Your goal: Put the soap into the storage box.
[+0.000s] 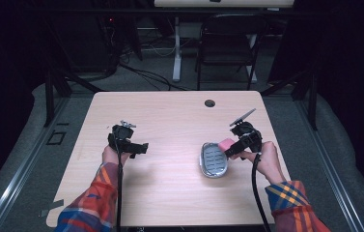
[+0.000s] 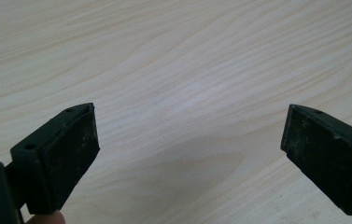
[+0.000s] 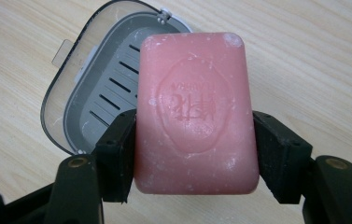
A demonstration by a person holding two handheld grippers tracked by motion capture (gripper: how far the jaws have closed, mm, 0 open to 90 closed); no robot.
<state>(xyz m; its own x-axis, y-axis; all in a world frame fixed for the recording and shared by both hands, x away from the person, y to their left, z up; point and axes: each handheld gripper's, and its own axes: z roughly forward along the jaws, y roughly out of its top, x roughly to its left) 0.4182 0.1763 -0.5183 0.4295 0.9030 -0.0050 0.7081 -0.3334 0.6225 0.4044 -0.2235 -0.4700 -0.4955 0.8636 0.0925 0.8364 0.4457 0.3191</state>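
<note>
The pale wood tabletop (image 1: 170, 111) lies under my hands. On it sits a grey soap dish (image 3: 99, 88) (slotted inside). My right hand-held gripper (image 3: 194, 140) clamps the pink soap bar (image 3: 194, 112) just above that dish; left of the dish, my left hand-held gripper (image 2: 187, 149) gapes wide.

Right gripper view: pink soap bar (image 3: 194, 112) covers the near right part of the grey soap dish (image 3: 103, 88), so the dish's far side behind the bar can't be read. Embossed stamp on the bar is too worn to make out. Both jaws run off the bottom edge. High view: the dish (image 1: 213, 160) is partly under the right gripper (image 1: 233, 151); both sleeves cut off at the bottom edge. Left gripper view: jaw bases cropped at the bottom.
</note>
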